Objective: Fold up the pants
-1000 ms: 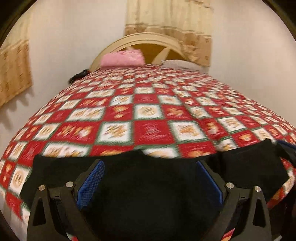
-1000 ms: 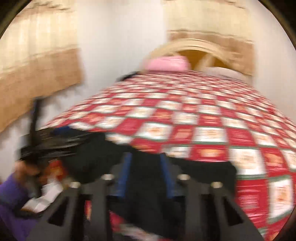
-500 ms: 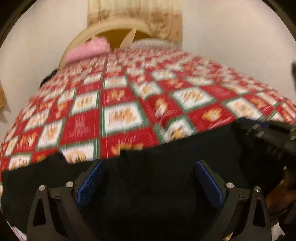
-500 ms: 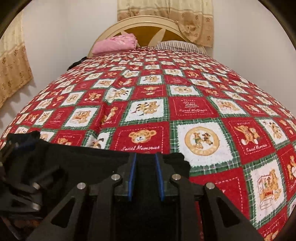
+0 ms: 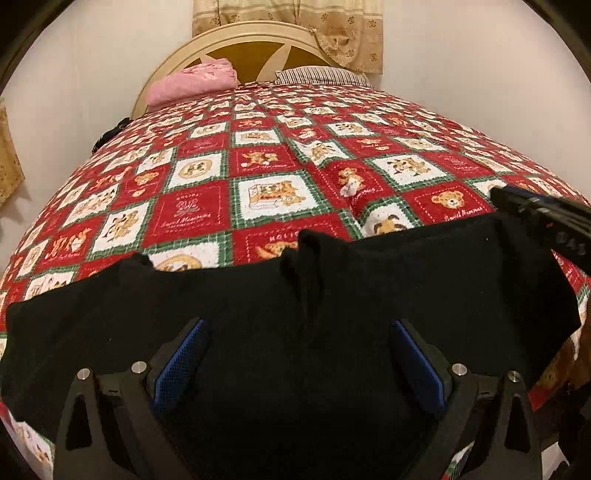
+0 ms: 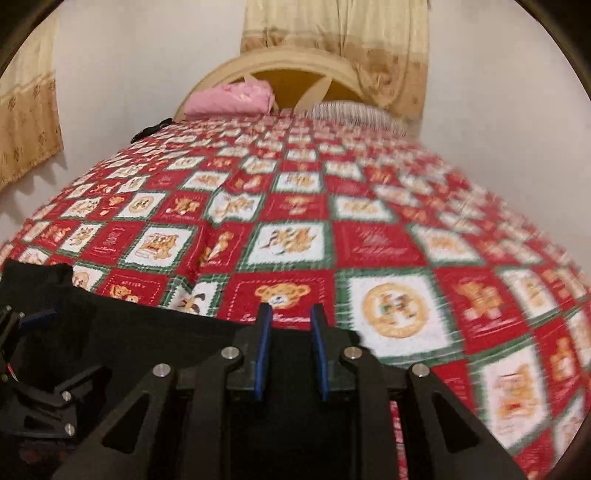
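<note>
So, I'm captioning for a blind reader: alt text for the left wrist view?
Black pants lie across the near edge of a bed's red teddy-bear quilt, beneath the open left gripper. A pink pillow rests by the headboard.

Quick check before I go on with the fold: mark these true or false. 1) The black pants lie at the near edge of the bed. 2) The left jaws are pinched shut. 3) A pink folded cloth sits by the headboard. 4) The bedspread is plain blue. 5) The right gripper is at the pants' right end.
1) True: the black pants lie across the near edge of the bed.
2) False: the left gripper has its jaws wide open over the pants.
3) True: the pink folded cloth lies by the headboard.
4) False: the bedspread is red, white and green patchwork.
5) True: the right gripper is at that end, its jaws opening.
</note>
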